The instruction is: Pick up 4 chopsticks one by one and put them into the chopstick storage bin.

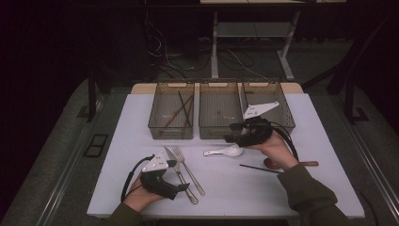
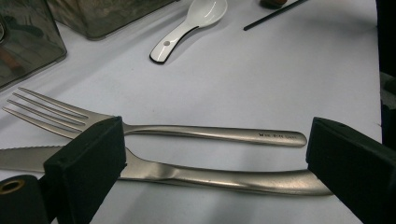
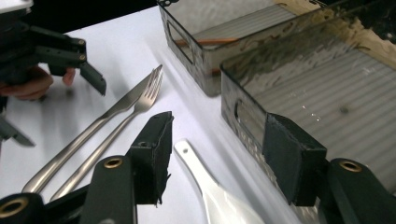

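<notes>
Right hand-held gripper (image 1: pixel 234 132) is seen just above the white spoon (image 1: pixel 225 151), jaws open, nothing between the pads; the spoon handle lies under them in the right gripper view (image 3: pixel 205 186). The spoon sits mid-tabletop, just in front of the middle bin (image 1: pixel 220 109).

Left hand-held gripper (image 1: pixel 181 187) hovers near the front edge, jaws wide open, straddling the knife (image 2: pixel 224 177) and fork (image 2: pixel 187 132) handles, nothing gripped.

Handling, as judged: the spoon looks ceramic or melamine: light, stiff, glossy, so slippery and likely chippable. It is best taken across the narrow handle, not the bowl. Knife and fork are steel: stiff, smooth, lying low and flat on the tabletop, so they are hard to get under; mid-handle grip is advised, one at a time, since they lie side by side, almost touching.

Count:
- bins: 3, along the far edge
- white spoon: 1
- fork: 1
- knife: 1
- loose black chopstick (image 1: pixel 259 168): 1, toward the right edge
- brown spoon (image 1: pixel 294 164): 1, partly hidden by the right hand
- chopsticks in the left bin (image 1: pixel 180 111): cannot be counted with certainty
</notes>
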`<state>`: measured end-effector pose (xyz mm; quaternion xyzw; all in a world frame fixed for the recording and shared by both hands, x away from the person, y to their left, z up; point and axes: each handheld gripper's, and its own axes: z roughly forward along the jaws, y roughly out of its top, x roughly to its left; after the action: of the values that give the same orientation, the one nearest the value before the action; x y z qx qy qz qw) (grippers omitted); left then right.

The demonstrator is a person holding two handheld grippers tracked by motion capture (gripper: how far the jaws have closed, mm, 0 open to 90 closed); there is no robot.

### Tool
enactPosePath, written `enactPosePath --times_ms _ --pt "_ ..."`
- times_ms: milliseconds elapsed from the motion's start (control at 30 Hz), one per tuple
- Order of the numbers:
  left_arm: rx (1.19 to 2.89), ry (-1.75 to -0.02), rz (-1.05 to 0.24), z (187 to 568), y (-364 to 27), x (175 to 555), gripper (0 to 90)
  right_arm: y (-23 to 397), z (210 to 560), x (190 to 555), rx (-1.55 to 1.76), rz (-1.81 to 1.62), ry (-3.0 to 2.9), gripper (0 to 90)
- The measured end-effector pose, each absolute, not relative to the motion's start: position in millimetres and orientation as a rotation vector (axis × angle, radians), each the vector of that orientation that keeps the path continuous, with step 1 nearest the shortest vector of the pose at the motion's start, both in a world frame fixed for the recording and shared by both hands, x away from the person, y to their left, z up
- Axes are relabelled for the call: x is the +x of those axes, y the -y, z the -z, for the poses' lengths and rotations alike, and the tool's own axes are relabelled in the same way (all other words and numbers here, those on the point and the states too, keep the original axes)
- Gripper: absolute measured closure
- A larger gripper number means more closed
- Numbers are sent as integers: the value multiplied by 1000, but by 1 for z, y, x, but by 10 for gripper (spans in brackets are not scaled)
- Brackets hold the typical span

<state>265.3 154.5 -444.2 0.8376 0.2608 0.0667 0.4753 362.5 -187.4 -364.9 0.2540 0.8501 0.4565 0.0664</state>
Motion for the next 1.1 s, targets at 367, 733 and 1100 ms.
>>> enactPosePath --times_ms 367,733,1100 --pt "2049 -633 -169 443 -155 265 42 238 375 335 764 -1387 -2566 411" --pt "2048 -635 -174 442 -156 264 42 274 385 311 785 -1364 -2584 415" --pt "2050 -638 -183 441 -157 263 42 307 398 289 812 -1297 -2600 479"
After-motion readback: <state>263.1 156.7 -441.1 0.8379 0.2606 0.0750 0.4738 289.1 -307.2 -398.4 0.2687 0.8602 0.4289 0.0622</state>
